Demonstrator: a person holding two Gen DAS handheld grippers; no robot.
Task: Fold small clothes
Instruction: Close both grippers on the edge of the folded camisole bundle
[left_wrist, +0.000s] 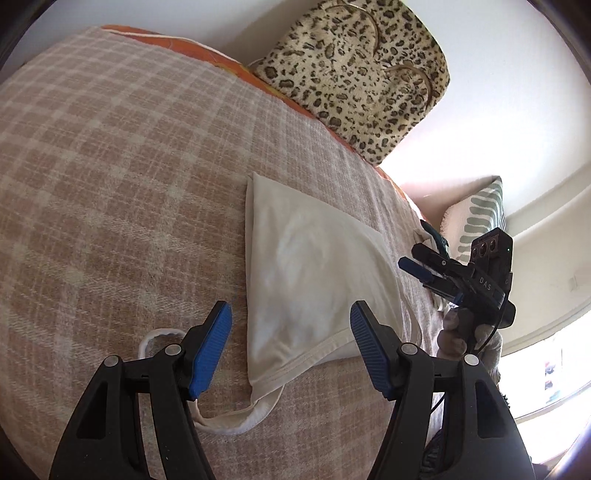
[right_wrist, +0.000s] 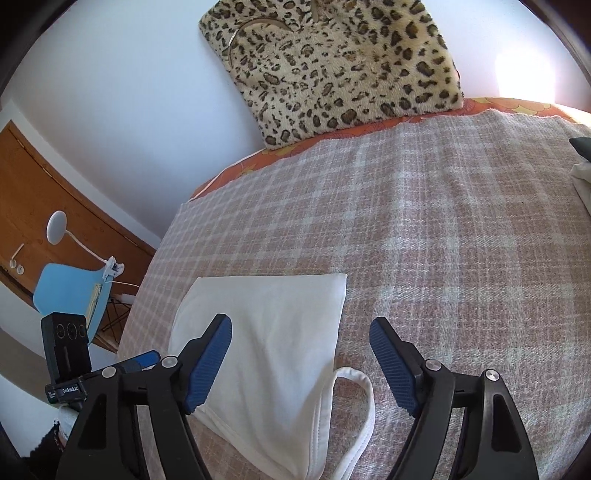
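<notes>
The left hand-held gripper (left_wrist: 291, 345) hovers with its blue pads spread wide and nothing between them, straddling the strap end of the white tank top (left_wrist: 314, 280), presumably readying to take that hem for a further fold. The right hand-held gripper (right_wrist: 301, 360) is likewise spread and empty just above the same garment, which lies folded lengthwise and flat on the plaid blanket (right_wrist: 443, 229) covering the bed, one strap (right_wrist: 364, 402) looping out at about 3 o'clock of it. A leopard-print bag (right_wrist: 332, 66) leans against the wall at 12 o'clock, well apart.
</notes>
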